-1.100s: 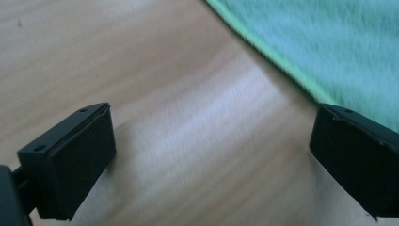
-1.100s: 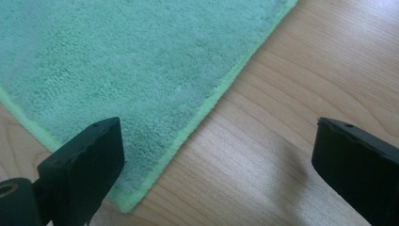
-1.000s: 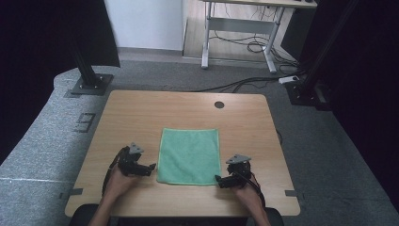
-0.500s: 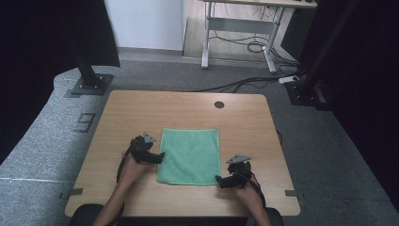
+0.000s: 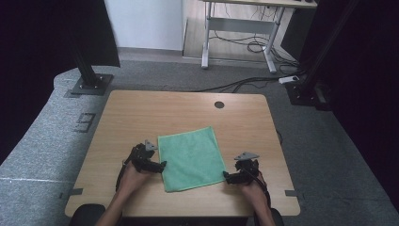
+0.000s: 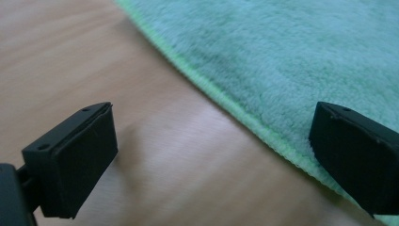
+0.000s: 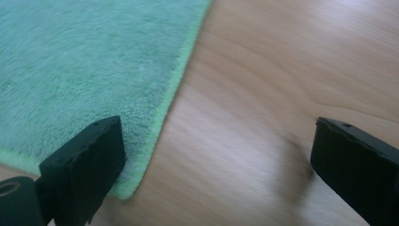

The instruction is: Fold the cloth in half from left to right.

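- Green cloth (image 5: 192, 157) lies flat on the counter (image 5: 141, 113), near its front edge, with my two tools on either side of it.
- My left tool (image 5: 159, 165) sits at the cloth's left edge, jaws wide; one jaw over the fabric, the other over bare wood.
- My right tool (image 5: 226, 176) is at the cloth's near right corner, jaws wide, straddling its edge.
- Whether either jaw touches the cloth, I cannot tell.

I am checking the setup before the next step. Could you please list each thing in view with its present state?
Green square microfibre cloth: spread flat on the table, unfolded, not gripped.
Left claw: open, jaws astride the cloth's left edge.
Right claw: open, at the cloth's near right corner.
Light wooden table: bears the cloth.
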